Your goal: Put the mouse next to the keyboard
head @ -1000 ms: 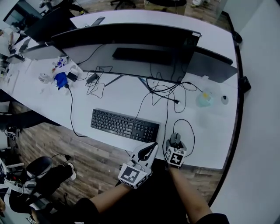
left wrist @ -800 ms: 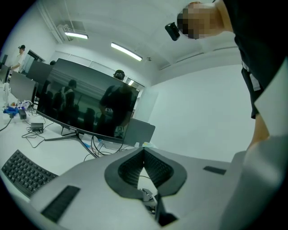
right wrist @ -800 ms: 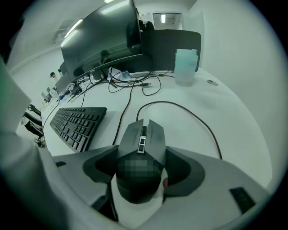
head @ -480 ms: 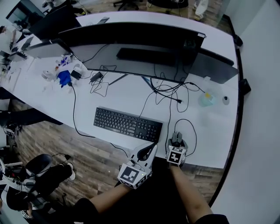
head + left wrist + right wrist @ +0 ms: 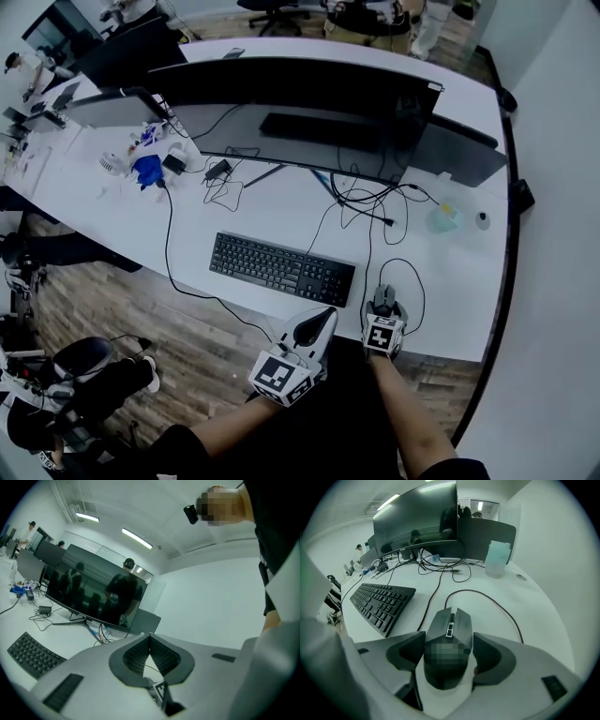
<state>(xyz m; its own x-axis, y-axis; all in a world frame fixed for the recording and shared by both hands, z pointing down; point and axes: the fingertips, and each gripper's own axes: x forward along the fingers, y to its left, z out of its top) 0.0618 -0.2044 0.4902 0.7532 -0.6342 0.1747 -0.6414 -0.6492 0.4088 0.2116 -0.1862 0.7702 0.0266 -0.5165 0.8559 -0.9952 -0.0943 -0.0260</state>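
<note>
Currently, black wired mouse [image 5: 449, 620]: on white desk [image 5: 534, 602], just right of black flat keyboard [image 5: 382, 604].
Right gripper [image 5: 449, 644]: pinching mouse's flanks.
Left gripper [image 5: 150, 639]: jaws pressed together, empty.
Move: slide low, square to keyboard, cable [image 5: 492, 602] slack.

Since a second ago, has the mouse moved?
No. The mouse stays just right of the keyboard, between the jaws of the right gripper; only the camera shifted.

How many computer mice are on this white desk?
1. The black wired mouse sits between the right gripper's jaws near the front edge of the white desk, right of the black keyboard. Others may be hidden behind the wide black monitor.
</note>
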